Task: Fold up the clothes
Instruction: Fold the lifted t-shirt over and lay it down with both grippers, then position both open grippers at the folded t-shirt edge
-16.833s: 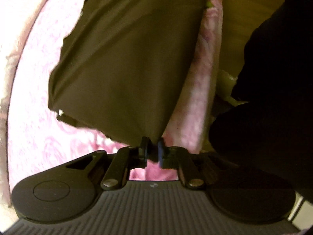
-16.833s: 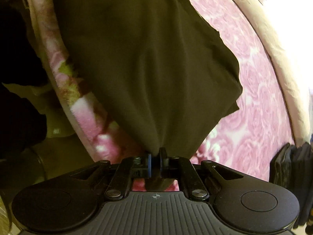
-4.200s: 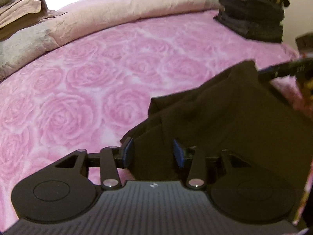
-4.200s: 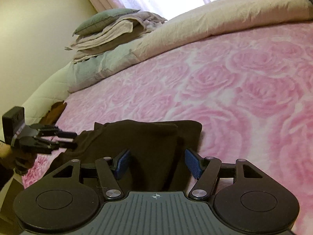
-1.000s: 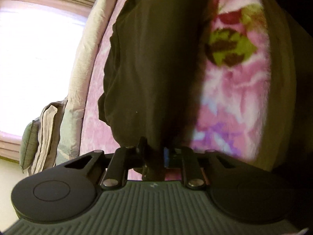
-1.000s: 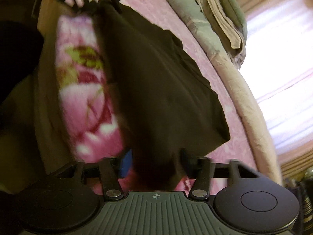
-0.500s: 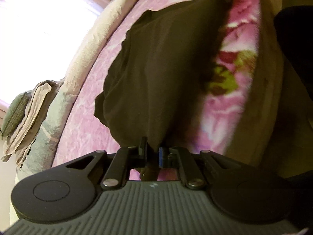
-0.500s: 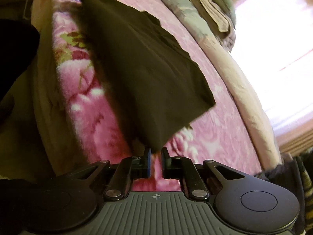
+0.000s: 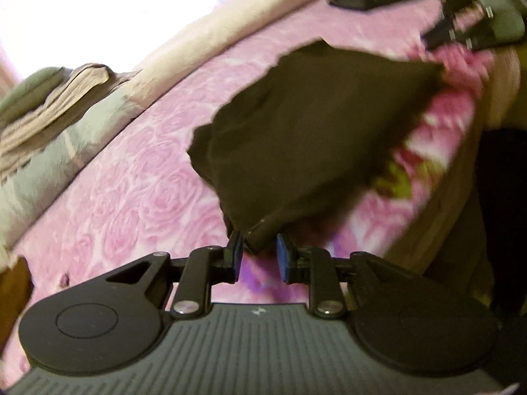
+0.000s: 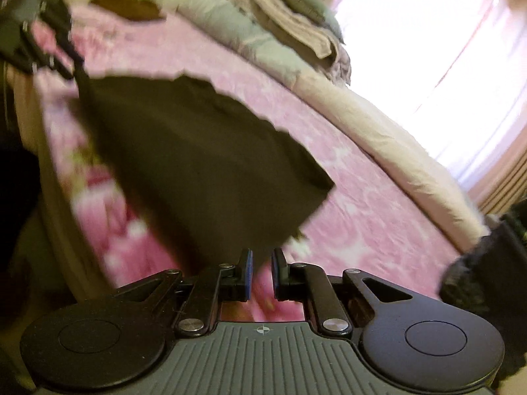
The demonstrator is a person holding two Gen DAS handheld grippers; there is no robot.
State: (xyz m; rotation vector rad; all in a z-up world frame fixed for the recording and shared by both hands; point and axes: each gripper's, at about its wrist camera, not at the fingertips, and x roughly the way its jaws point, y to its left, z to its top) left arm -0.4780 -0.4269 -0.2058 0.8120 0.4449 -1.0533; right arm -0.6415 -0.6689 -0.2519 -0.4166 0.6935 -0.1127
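Left wrist view: the left tongs (image 9: pixel 257 256), clamped on the dark garment (image 9: pixel 313 125) half a second ago, now stand spread, its corner loose between them.

Right wrist view: the right tongs (image 10: pixel 261 271) have parted too; cloth lies ahead on the pink bed (image 10: pixel 378 217). This fold seems laid down.
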